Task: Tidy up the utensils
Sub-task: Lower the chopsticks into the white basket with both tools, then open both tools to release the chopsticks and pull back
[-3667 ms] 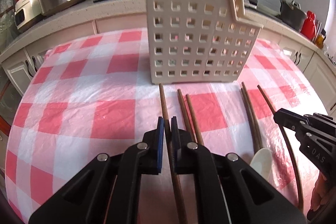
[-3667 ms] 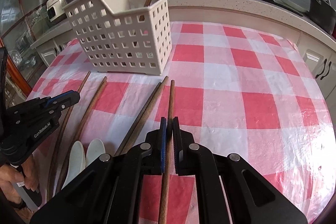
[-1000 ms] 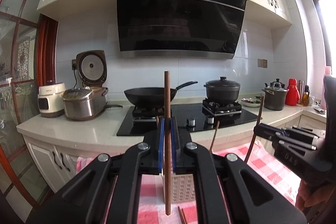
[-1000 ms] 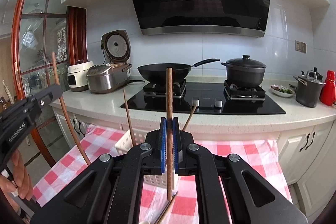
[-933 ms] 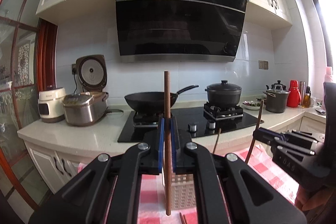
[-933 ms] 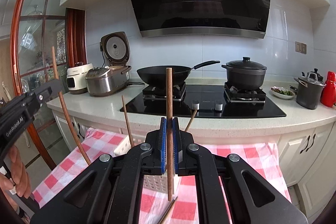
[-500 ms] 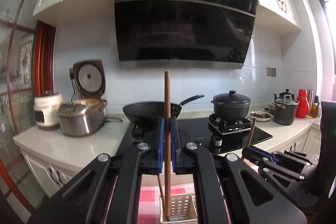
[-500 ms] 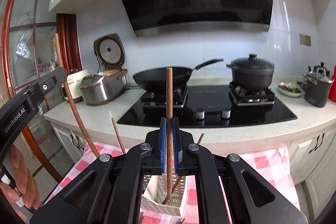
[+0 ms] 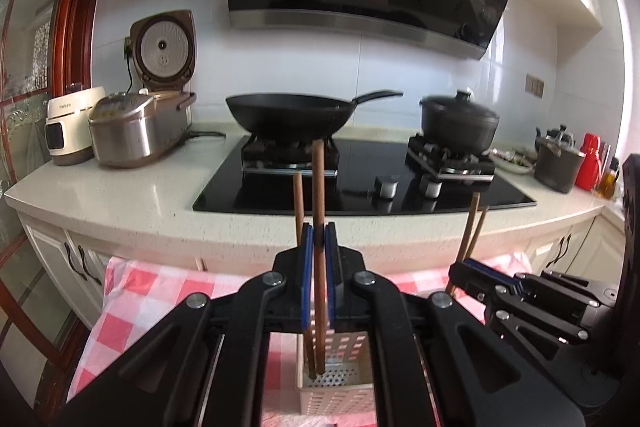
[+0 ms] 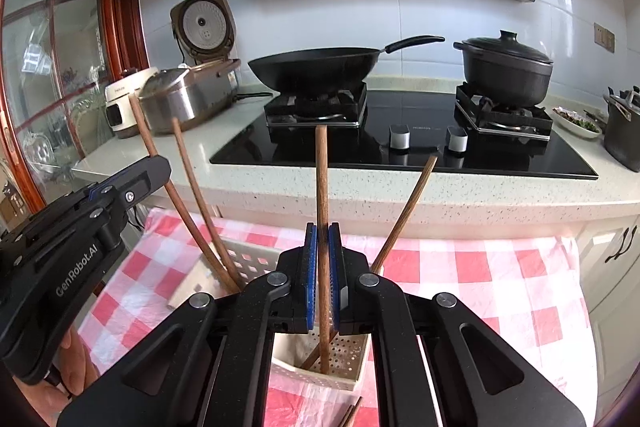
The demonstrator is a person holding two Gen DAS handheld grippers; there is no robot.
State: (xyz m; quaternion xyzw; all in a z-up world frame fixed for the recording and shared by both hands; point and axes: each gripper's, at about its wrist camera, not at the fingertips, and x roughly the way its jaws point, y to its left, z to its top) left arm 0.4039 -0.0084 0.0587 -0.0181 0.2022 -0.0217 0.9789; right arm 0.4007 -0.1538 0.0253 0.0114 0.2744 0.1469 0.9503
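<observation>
My left gripper (image 9: 319, 231) is shut on a brown chopstick (image 9: 319, 187), held upright with its lower tip inside the cream perforated utensil basket (image 9: 340, 387). Another chopstick (image 9: 298, 203) stands in the basket beside it. My right gripper (image 10: 322, 231) is shut on a second brown chopstick (image 10: 321, 179), upright, its tip down in the basket's right compartment (image 10: 344, 351). A leaning chopstick (image 10: 404, 215) rests in that compartment. The left gripper (image 10: 132, 179) shows at the left of the right wrist view, the right gripper (image 9: 472, 269) at the right of the left wrist view.
The basket stands on a red-and-white checked tablecloth (image 10: 480, 287). More chopsticks lie on the cloth (image 10: 352, 415) in front of the basket. Behind are the counter, a wok (image 9: 288, 111), a black pot (image 9: 460, 127) and rice cookers (image 9: 136, 131).
Both grippers have come down over the basket with their chopsticks. The chopstick tips are now inside the basket's compartments.
</observation>
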